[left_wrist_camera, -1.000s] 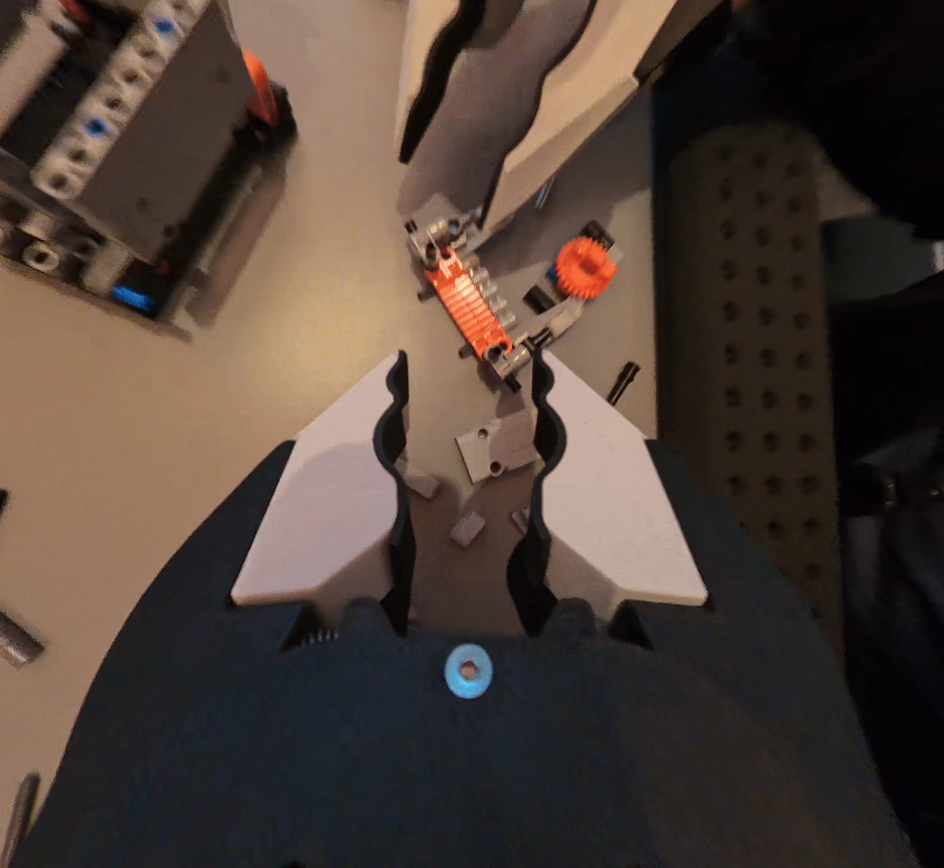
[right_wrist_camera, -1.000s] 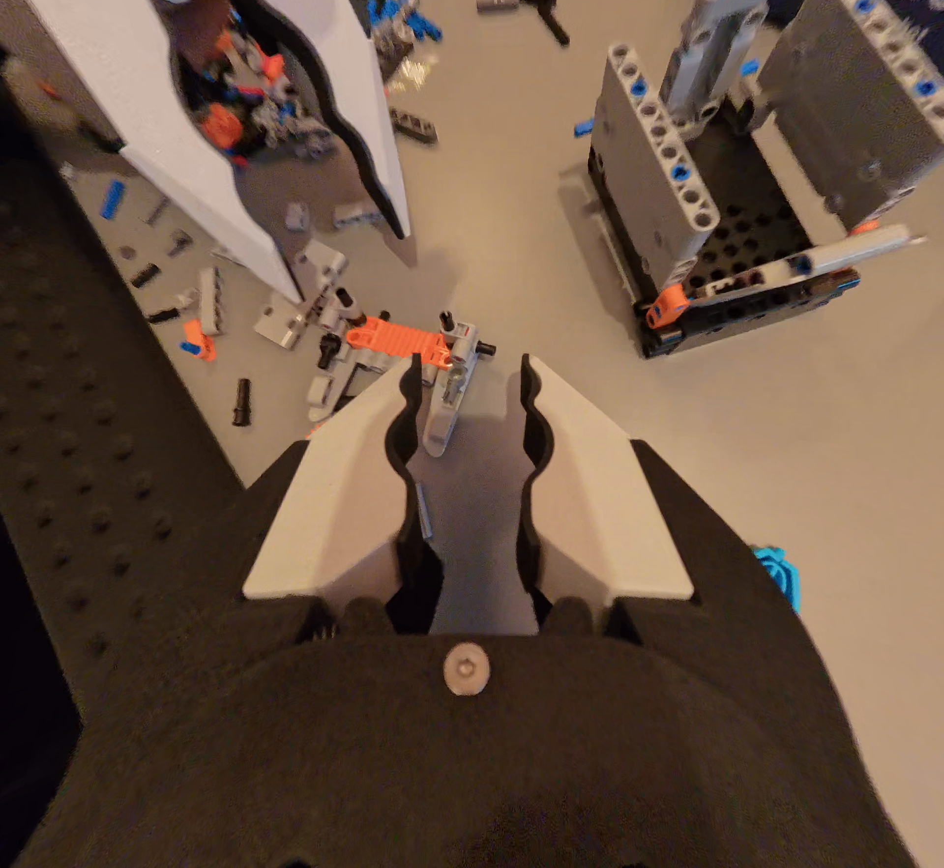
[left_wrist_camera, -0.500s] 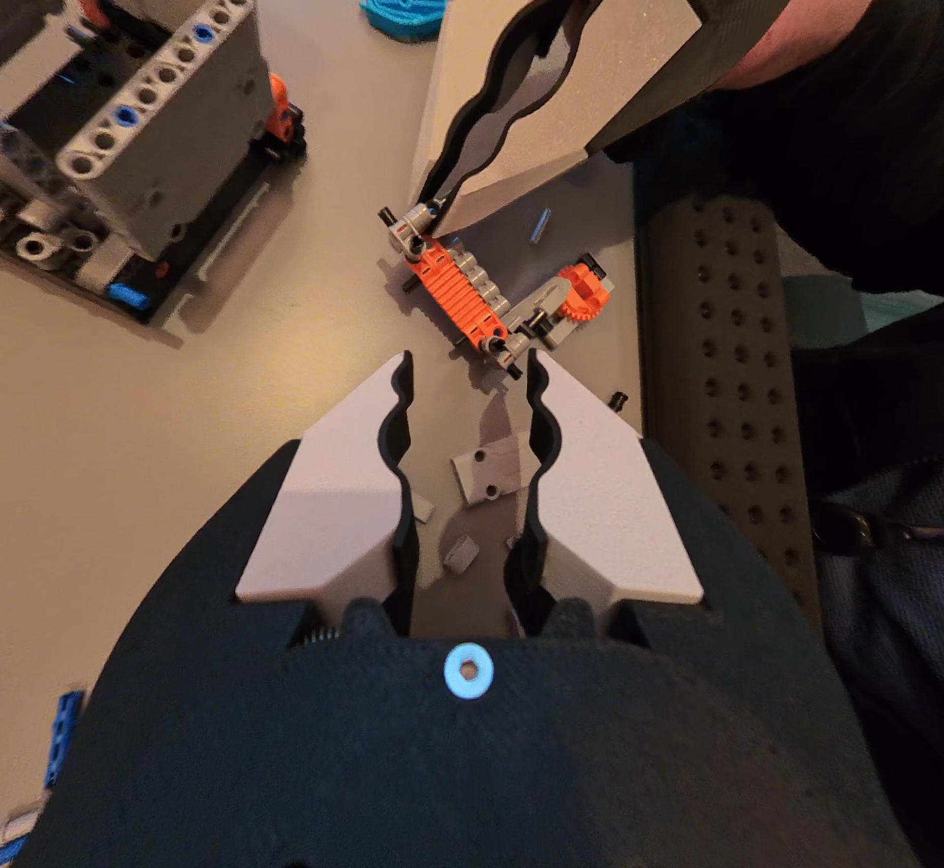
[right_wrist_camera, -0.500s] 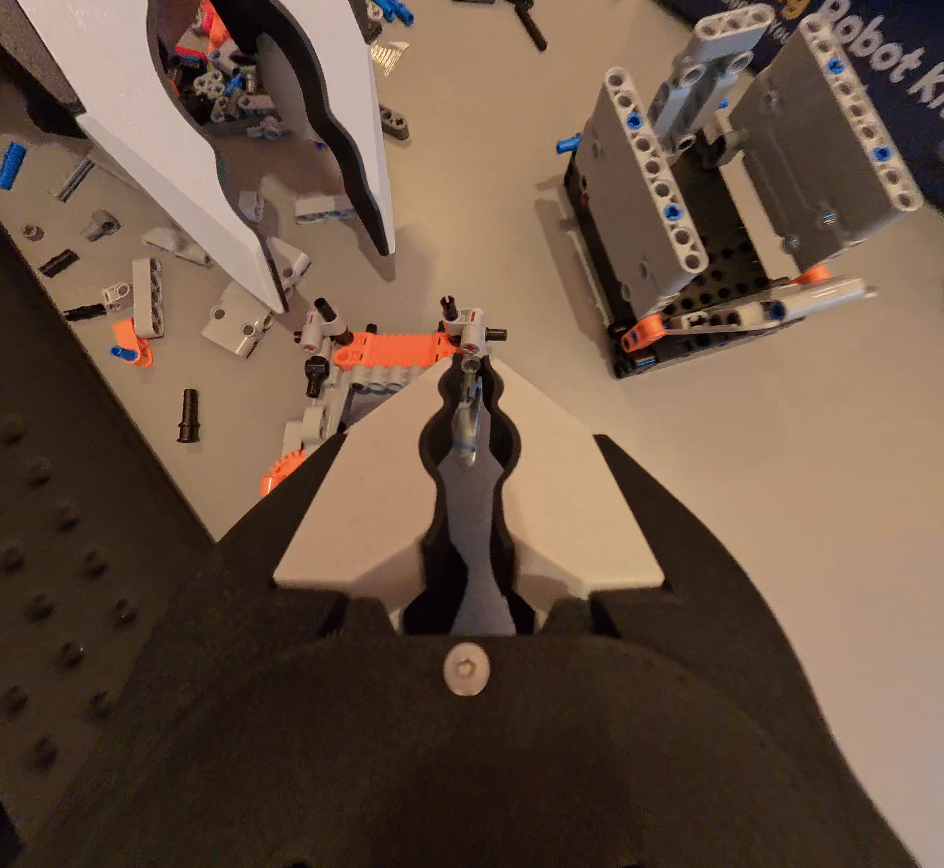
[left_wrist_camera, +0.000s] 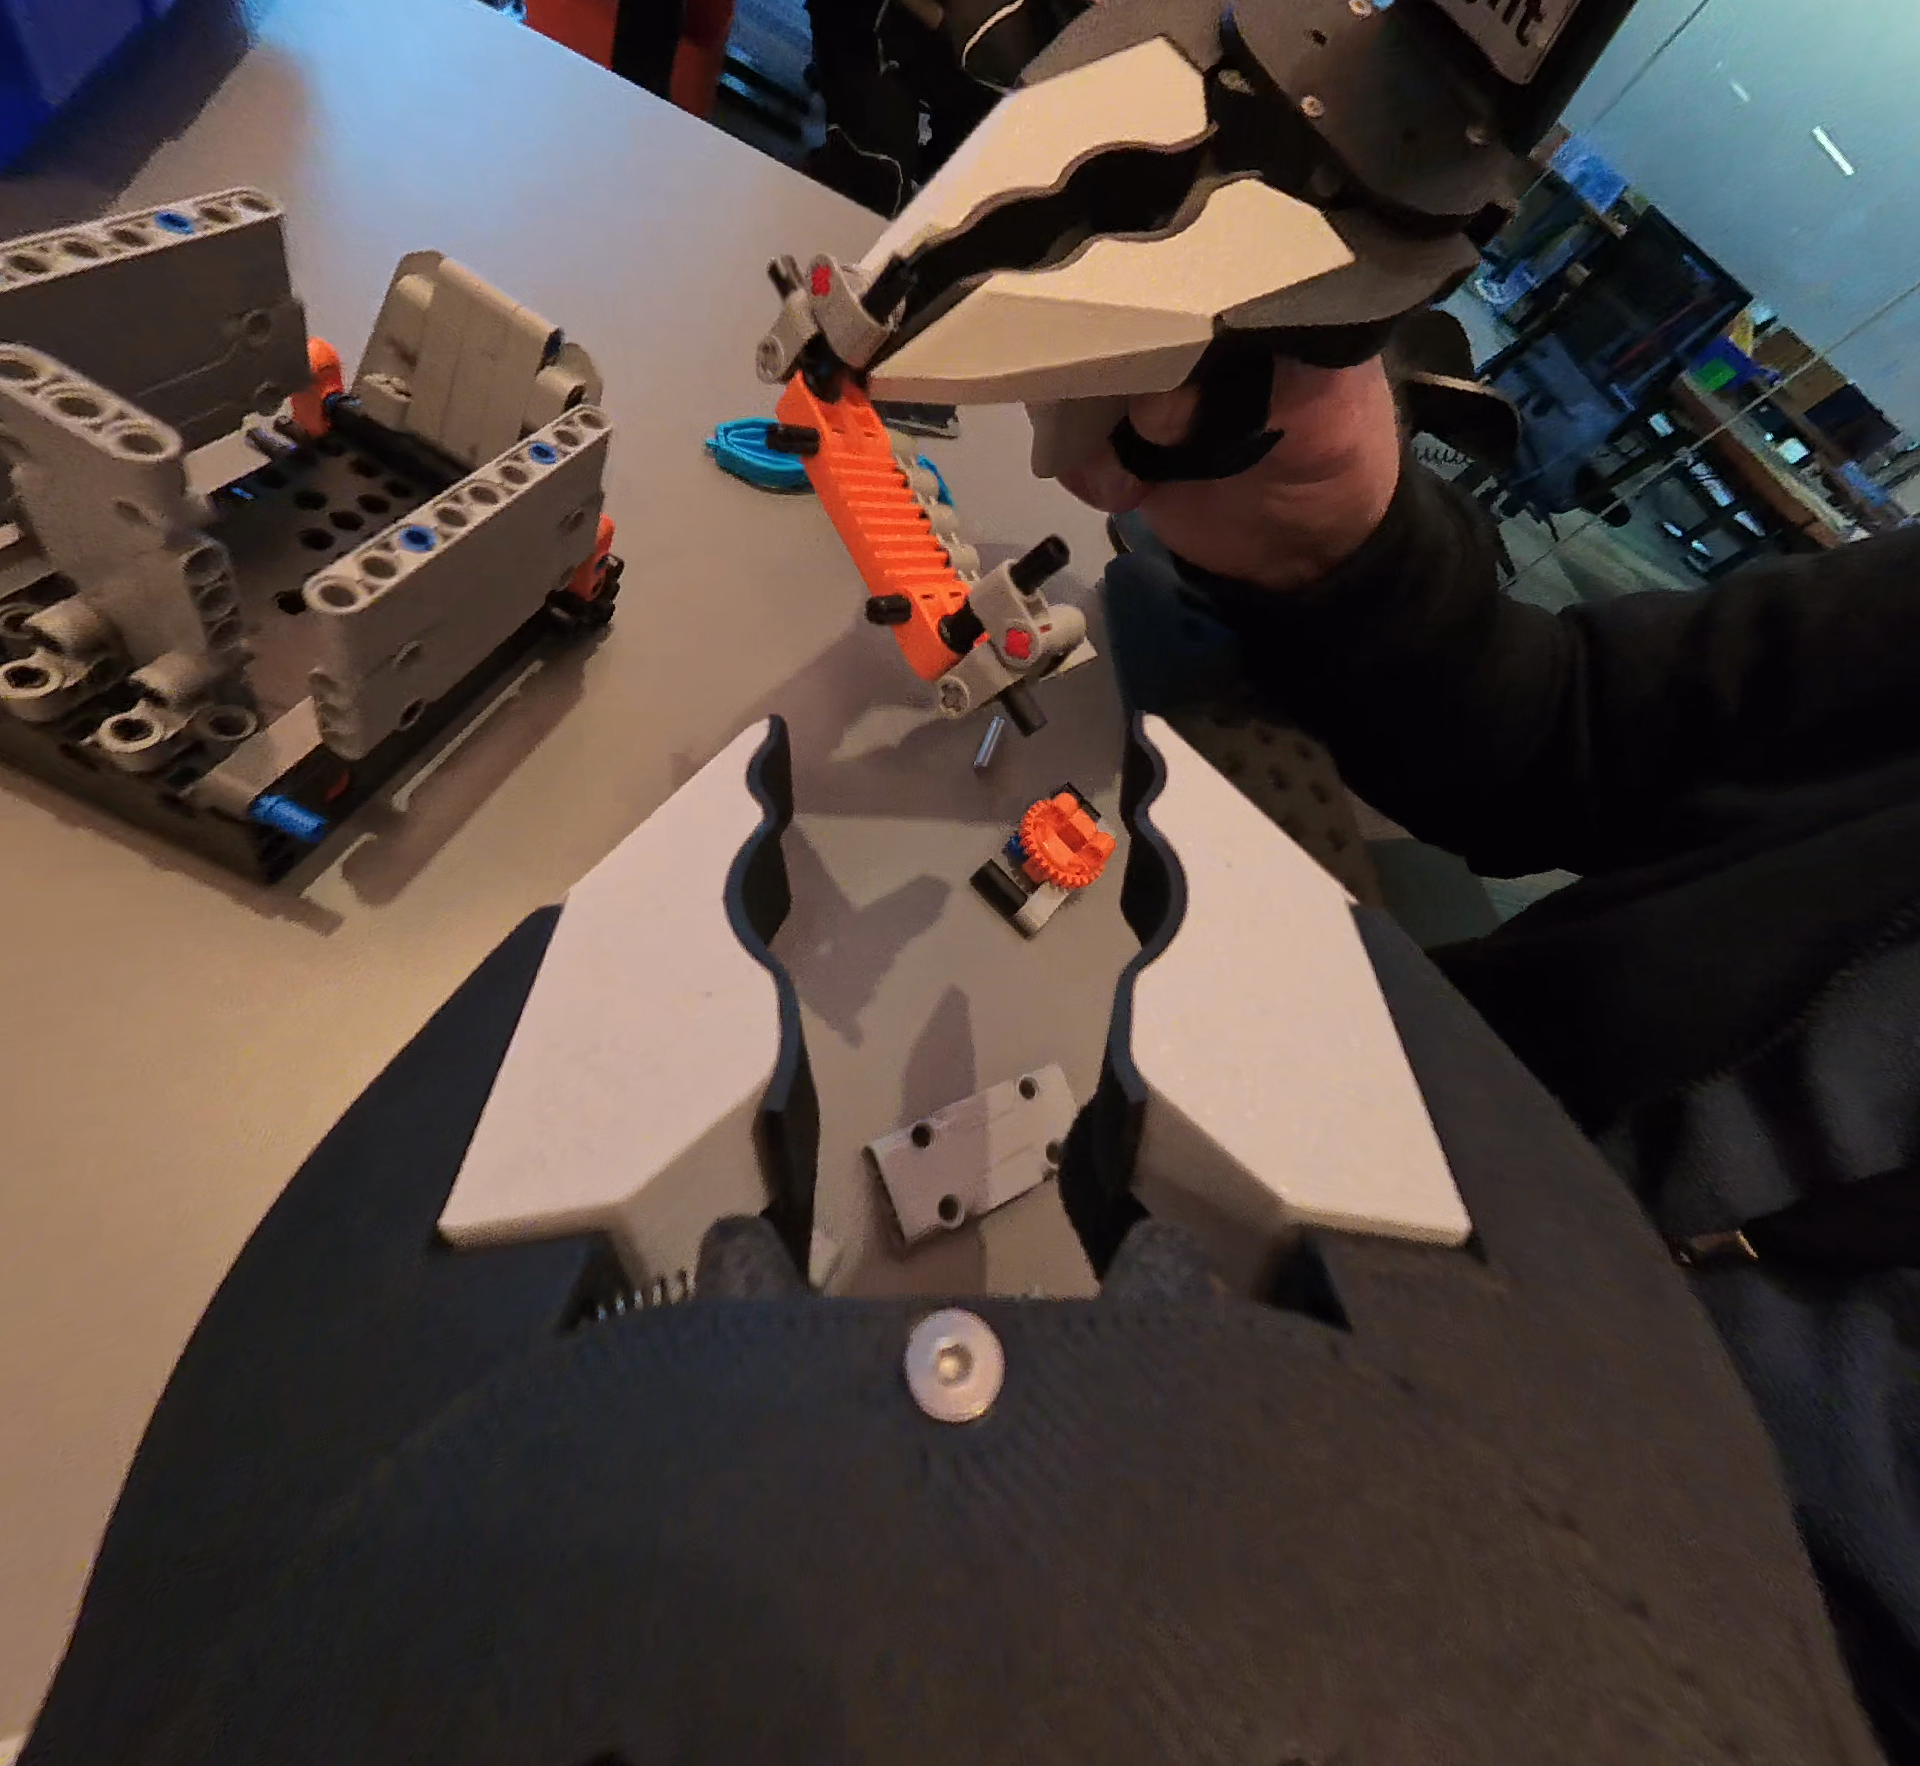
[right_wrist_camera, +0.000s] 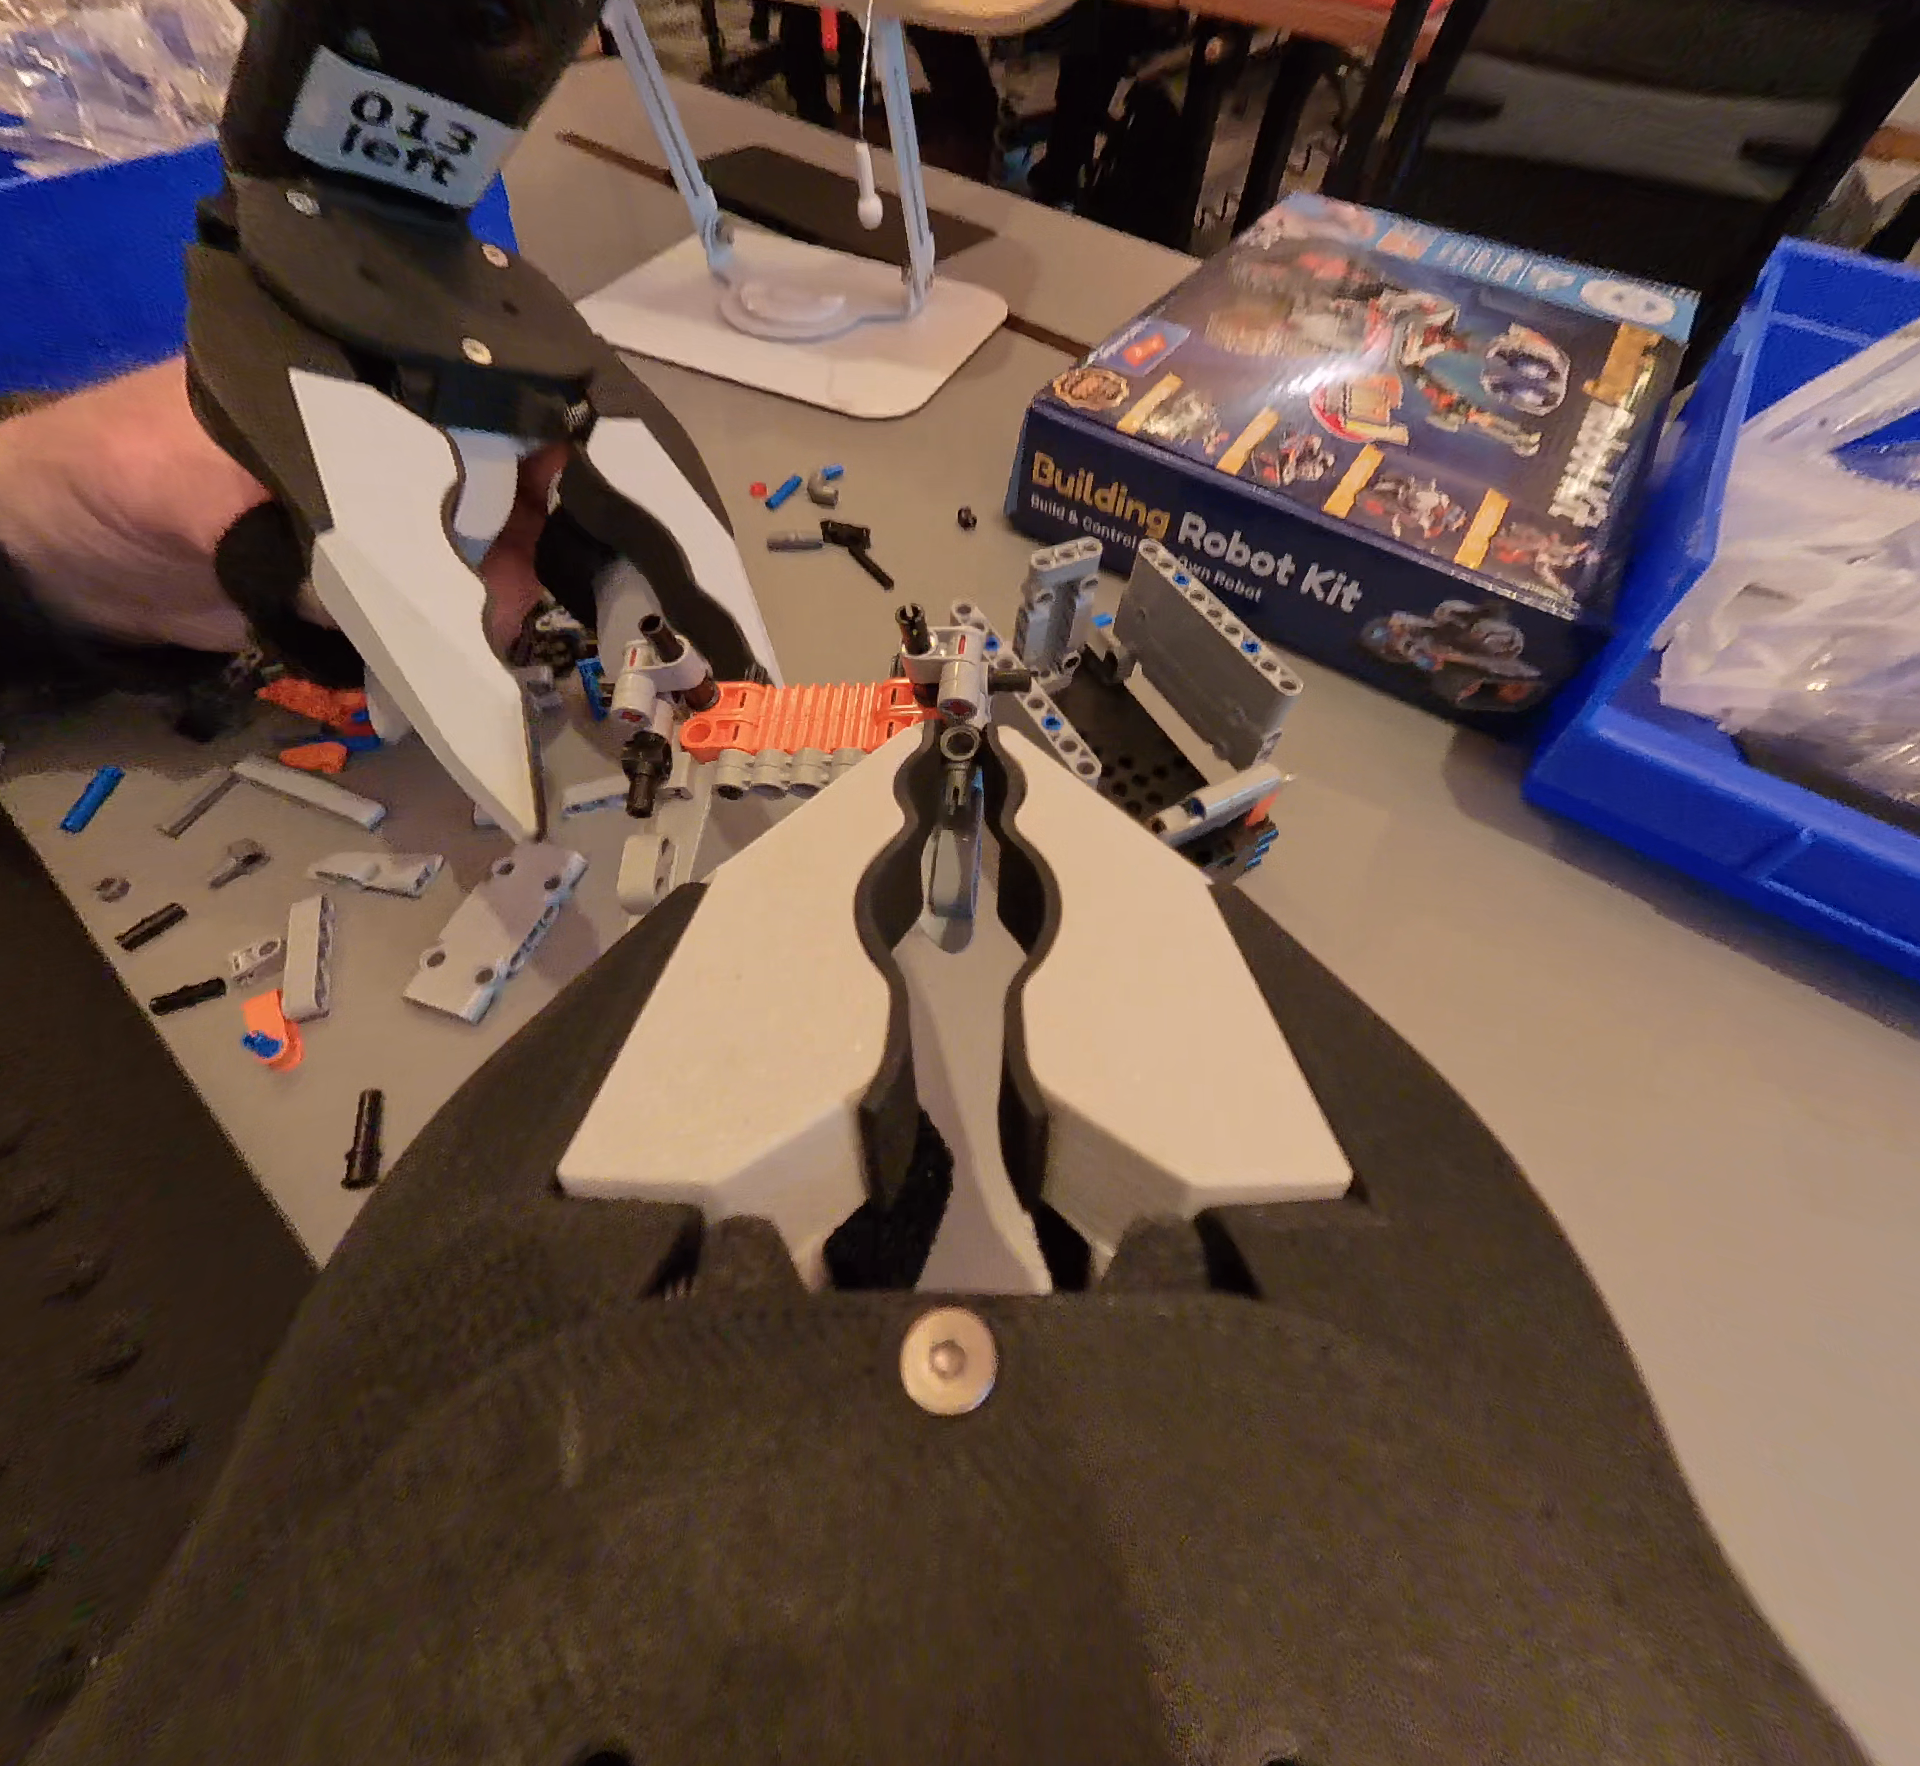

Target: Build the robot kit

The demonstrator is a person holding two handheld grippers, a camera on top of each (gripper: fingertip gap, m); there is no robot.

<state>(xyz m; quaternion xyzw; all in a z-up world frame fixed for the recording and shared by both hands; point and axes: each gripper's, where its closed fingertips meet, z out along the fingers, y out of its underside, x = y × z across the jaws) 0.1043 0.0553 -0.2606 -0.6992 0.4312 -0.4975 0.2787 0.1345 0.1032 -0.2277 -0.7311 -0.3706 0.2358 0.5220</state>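
Note:
My right gripper [right_wrist_camera: 951,745] is shut on the grey connector end of an orange toothed-rack assembly [right_wrist_camera: 800,708] with grey connectors and black pins. In the left wrist view the right gripper [left_wrist_camera: 878,324] holds that assembly [left_wrist_camera: 883,511] tilted, its lower end just above the table. My left gripper [left_wrist_camera: 956,750] is open and empty, below and close to the hanging end. It also shows in the right wrist view [right_wrist_camera: 634,740], at the assembly's left end. An orange gear piece [left_wrist_camera: 1060,843] and a grey plate [left_wrist_camera: 977,1155] lie on the table between its fingers.
A grey and black brick build [left_wrist_camera: 312,553] stands left, also seen in the right wrist view [right_wrist_camera: 1153,677]. Loose parts [right_wrist_camera: 312,885] lie scattered at left. A kit box [right_wrist_camera: 1351,469], a blue bin [right_wrist_camera: 1714,781] and a white stand [right_wrist_camera: 790,303] sit behind. A black studded mat [right_wrist_camera: 104,1197] borders the table. The grippers' ends are close to 7 cm from one another.
My right gripper has shut on the assembly's grey connector and lifted it off the table. Both views have tilted up. The left gripper has stayed open.

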